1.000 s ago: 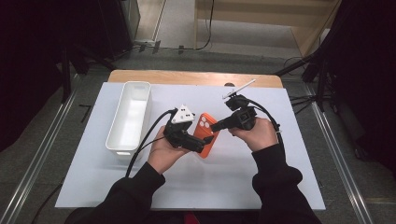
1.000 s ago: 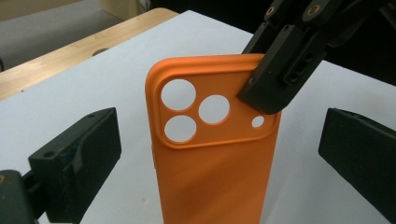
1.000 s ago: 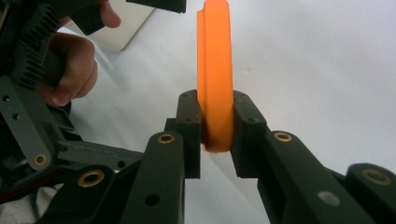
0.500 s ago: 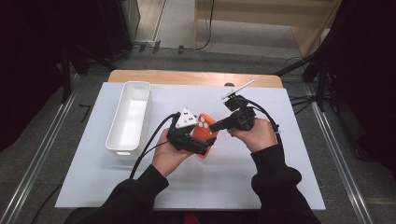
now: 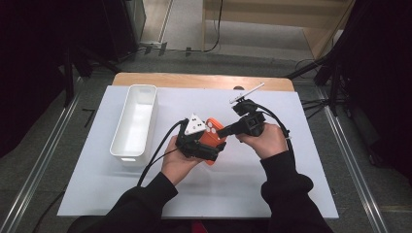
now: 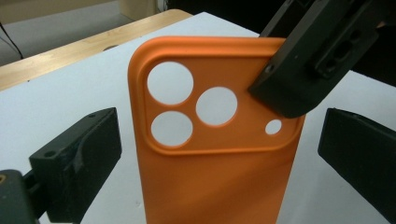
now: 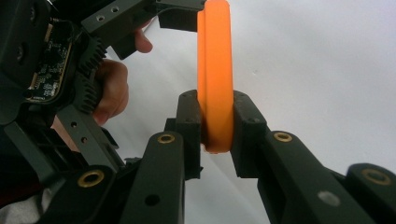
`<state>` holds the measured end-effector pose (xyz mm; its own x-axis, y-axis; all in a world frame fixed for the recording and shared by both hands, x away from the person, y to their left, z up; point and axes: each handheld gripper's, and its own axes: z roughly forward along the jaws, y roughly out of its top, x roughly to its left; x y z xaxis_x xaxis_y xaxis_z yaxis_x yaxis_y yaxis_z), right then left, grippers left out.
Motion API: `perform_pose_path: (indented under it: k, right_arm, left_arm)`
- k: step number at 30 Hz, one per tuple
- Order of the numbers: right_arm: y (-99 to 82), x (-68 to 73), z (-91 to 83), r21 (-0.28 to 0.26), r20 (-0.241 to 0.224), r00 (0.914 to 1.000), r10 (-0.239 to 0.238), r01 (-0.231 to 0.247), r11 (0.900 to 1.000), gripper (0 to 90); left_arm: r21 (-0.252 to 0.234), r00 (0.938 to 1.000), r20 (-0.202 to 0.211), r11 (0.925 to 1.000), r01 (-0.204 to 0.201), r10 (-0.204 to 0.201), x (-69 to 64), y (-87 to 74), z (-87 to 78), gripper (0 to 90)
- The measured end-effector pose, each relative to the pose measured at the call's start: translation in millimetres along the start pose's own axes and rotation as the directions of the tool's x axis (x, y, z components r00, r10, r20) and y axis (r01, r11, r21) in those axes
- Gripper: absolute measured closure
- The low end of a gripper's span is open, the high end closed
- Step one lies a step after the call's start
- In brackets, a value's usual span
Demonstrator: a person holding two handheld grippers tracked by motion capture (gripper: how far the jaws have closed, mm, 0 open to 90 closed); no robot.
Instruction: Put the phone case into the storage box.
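Observation:
An orange phone case (image 5: 212, 130) with round camera holes is held up over the white table sheet (image 5: 243, 184), near its middle. My right gripper (image 7: 215, 127) is shut on one edge of the phone case (image 7: 214, 70), a pad pressing each face. In the high view the right gripper (image 5: 223, 131) reaches in from the right. My left gripper (image 6: 219, 158) is open, its jaws standing either side of the phone case (image 6: 215, 177) without touching it. From above, the left gripper (image 5: 210, 148) sits just left of and below the case.
A long white tray (image 5: 119, 145) stands on the left of the sheet. A small white stick-shaped object (image 5: 248, 92) shows just beyond the right gripper. The wooden table edge (image 5: 194, 80) runs along the back. Cables trail from both grippers.
The left gripper has edged slightly toward the case. The right gripper and the case have stayed where they were.

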<state>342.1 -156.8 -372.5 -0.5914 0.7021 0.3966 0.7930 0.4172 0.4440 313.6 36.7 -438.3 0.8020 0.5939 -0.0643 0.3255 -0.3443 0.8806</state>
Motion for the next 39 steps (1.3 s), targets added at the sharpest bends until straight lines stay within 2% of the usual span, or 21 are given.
perform_pose_path:
  k: [9, 15, 16, 19, 30, 39]
  right_arm:
    - [0.1, 1.8, 2.2, 0.003, 0.0, 1.0, -0.003, 0.003, 1.0, 74.4]
    - [0.2, 5.2, 2.4, 0.004, 0.002, 1.0, -0.006, 0.006, 1.0, 74.4]
    - [0.3, 5.5, 2.6, 0.004, 0.002, 1.0, 0.0, 0.0, 1.0, 74.4]
    - [0.2, 4.8, 2.8, 0.001, 0.0, 1.0, 0.003, -0.003, 1.0, 74.4]
    - [-0.2, 4.1, 3.1, -0.003, -0.002, 0.9998, 0.019, -0.019, 0.9998, 74.4]
    - [-0.7, 3.3, 3.3, 0.0, -0.005, 0.9998, 0.017, -0.017, 0.9999, 74.3]
  left_arm:
    - [-0.016, 1.0, 0.001, 0.9998, -0.01, 0.01, -3.5, -0.8, 0.0, 3.8]
    - [-0.013, 0.9998, -0.015, 0.9999, -0.01, 0.009, -4.6, -1.3, 1.5, 3.9]
    - [-0.017, 0.9993, -0.036, 0.9997, -0.015, 0.015, -5.1, -1.9, 0.8, 7.7]
    - [-0.023, 0.9988, -0.048, 0.9997, -0.011, 0.01, -4.9, -2.6, 0.6, 13.4]
    - [-0.017, 0.9975, -0.066, 0.9995, -0.027, 0.026, -5.9, -3.3, 0.8, 14.2]
    - [-0.01, 0.9978, -0.059, 0.9995, -0.031, 0.03, -5.4, -3.0, 0.9, 15.4]
